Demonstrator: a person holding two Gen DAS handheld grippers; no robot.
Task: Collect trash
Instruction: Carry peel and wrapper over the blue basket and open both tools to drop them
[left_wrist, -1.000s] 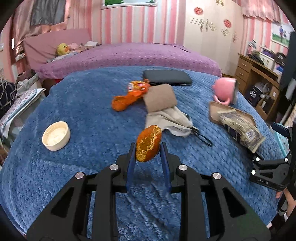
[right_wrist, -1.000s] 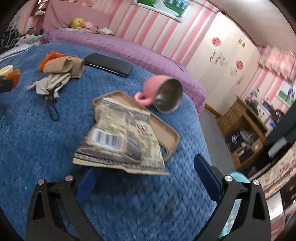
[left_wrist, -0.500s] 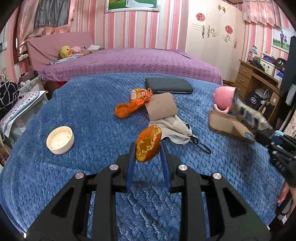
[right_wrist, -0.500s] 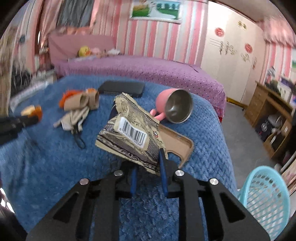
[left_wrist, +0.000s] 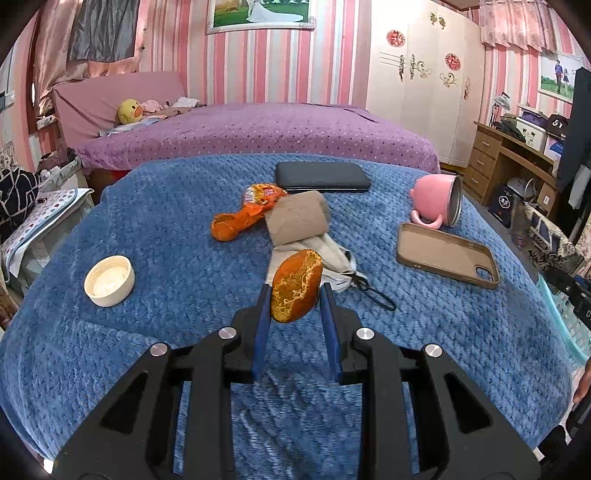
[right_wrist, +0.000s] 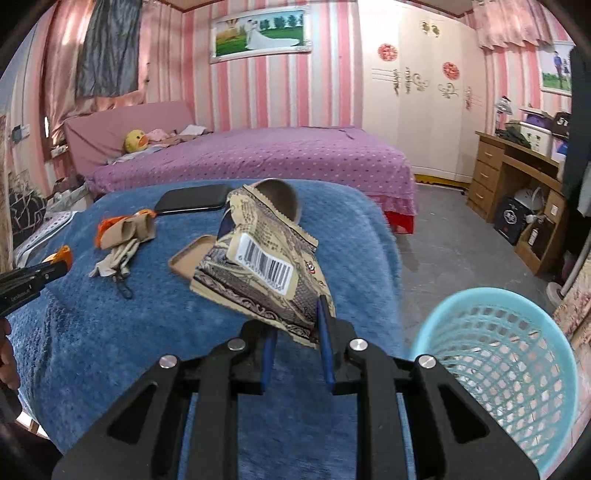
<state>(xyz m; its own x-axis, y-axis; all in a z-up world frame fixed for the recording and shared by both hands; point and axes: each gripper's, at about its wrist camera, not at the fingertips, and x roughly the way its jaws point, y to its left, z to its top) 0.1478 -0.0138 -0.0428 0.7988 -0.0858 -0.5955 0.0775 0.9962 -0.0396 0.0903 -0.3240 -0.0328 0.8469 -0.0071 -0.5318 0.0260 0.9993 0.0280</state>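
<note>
My left gripper (left_wrist: 293, 295) is shut on a piece of orange peel (left_wrist: 295, 286), held above the blue blanket (left_wrist: 166, 258). The right gripper (right_wrist: 295, 326) is shut on a crumpled brown snack wrapper (right_wrist: 258, 266) with a barcode, lifted off the table. A light-blue mesh waste basket (right_wrist: 517, 354) stands on the floor at the right, beside the table. An orange snack wrapper (left_wrist: 243, 214), a cardboard tube (left_wrist: 297, 218) and a grey cloth (left_wrist: 332, 258) lie mid-table. The left gripper (right_wrist: 55, 267) with its peel shows at the left edge of the right wrist view.
On the blanket also lie a brown phone case (left_wrist: 447, 254), a tipped pink mug (left_wrist: 437, 201), a black case (left_wrist: 321, 177) and a white lid (left_wrist: 109, 280). A purple bed (left_wrist: 258, 129) stands behind. A wooden desk (right_wrist: 517, 177) lines the right wall.
The right gripper closed on the brown wrapper, lifted it off the phone case and swung right toward the basket. The left gripper kept its hold on the peel and drifted slightly.
</note>
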